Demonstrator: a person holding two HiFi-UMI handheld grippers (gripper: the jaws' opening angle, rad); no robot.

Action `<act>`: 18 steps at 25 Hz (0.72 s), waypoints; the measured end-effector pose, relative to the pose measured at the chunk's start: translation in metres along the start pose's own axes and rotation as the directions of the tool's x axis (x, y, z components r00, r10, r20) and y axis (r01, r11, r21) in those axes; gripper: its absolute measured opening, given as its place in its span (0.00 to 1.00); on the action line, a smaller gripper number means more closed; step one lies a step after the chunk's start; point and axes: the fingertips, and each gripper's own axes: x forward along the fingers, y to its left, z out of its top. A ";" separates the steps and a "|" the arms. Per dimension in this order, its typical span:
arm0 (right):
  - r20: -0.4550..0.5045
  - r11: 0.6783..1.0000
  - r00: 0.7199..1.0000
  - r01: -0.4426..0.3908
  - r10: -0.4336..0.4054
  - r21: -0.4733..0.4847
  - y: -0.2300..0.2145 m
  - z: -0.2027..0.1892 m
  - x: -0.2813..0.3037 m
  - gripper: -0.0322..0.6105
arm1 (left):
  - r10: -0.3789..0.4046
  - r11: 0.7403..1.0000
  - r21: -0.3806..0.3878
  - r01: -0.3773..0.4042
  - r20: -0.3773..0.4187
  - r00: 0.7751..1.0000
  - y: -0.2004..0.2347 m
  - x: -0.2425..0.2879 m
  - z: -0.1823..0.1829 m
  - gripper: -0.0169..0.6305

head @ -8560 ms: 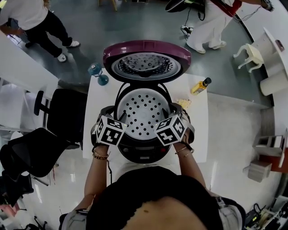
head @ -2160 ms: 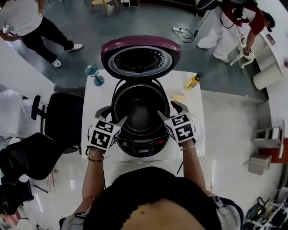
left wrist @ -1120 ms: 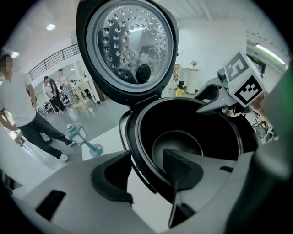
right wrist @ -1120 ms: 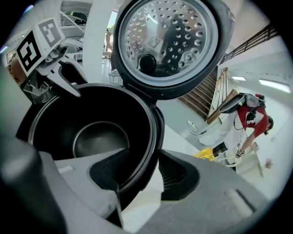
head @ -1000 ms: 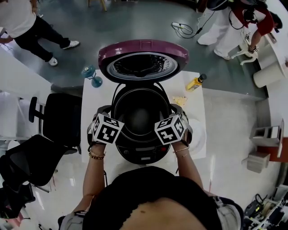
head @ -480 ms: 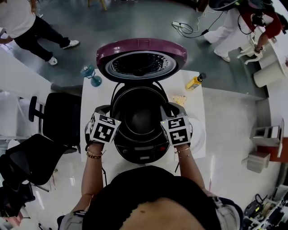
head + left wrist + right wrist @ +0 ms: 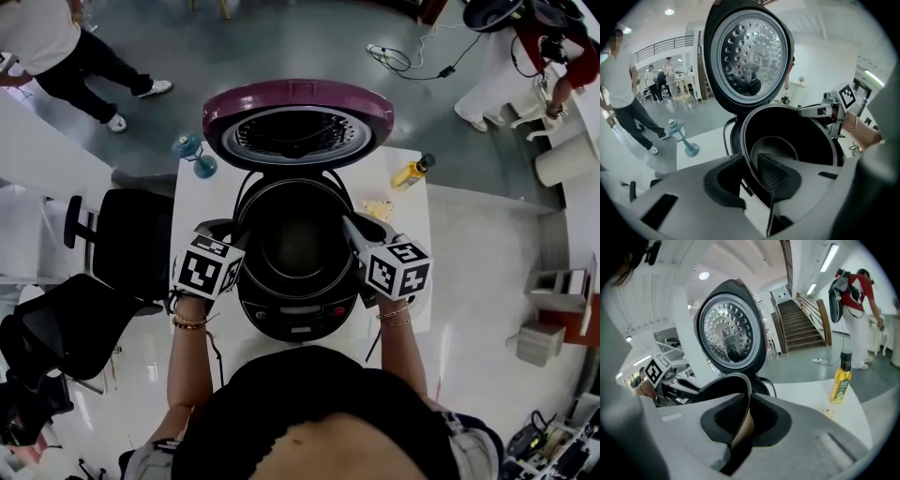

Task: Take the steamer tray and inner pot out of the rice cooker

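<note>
A cooker point(image 7: 297, 317) stands in the middle of a white table point(image 7: 202, 202), seen from above. Its purple lid point(image 7: 298, 95) stands open at the cooker's far side, with the perforated metal inner face towards the camera. The dark pot point(image 7: 295, 246) sits inside the cooker. The person's two hands meet it from the near side, one at each edge. The left gripper point(image 7: 241, 246) is at the cooker's left edge. Its jaws have just been closing and are now narrow, pinching the pot's rim, with one pad inside the wall and one outside. The right gripper point(image 7: 352, 232) is at the cooker's right edge. Its jaws have also just been closing and now clamp the rim tightly, where a strip of the pot's brownish outer wall shows below the rim. A yellow bottle point(image 7: 413, 172) stands on the table to the far right of the cooker, with a small pale scrap point(image 7: 378, 210) between the two. A blue stemmed object point(image 7: 194, 155) stands beyond the cooker's far left, at the table's corner. A black chair point(image 7: 131, 239) is on the floor left of the cooker. People stand on the grey floor well beyond the lid.
</note>
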 end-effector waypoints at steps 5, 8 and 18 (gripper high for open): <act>0.022 0.998 1.000 -0.018 0.017 0.054 0.001 0.003 -0.001 0.11 | 0.000 0.999 -0.047 0.001 0.018 1.000 0.000 -0.005 0.002 0.15; 0.042 0.997 0.999 -0.035 0.032 0.072 0.004 0.008 -0.005 0.11 | -0.002 0.998 -0.066 0.005 0.046 0.999 0.000 -0.011 0.006 0.14; 0.134 0.994 0.989 -0.067 0.056 0.085 0.024 0.034 -0.032 0.10 | 0.021 0.995 -0.096 -0.007 0.144 0.989 -0.009 -0.047 0.017 0.11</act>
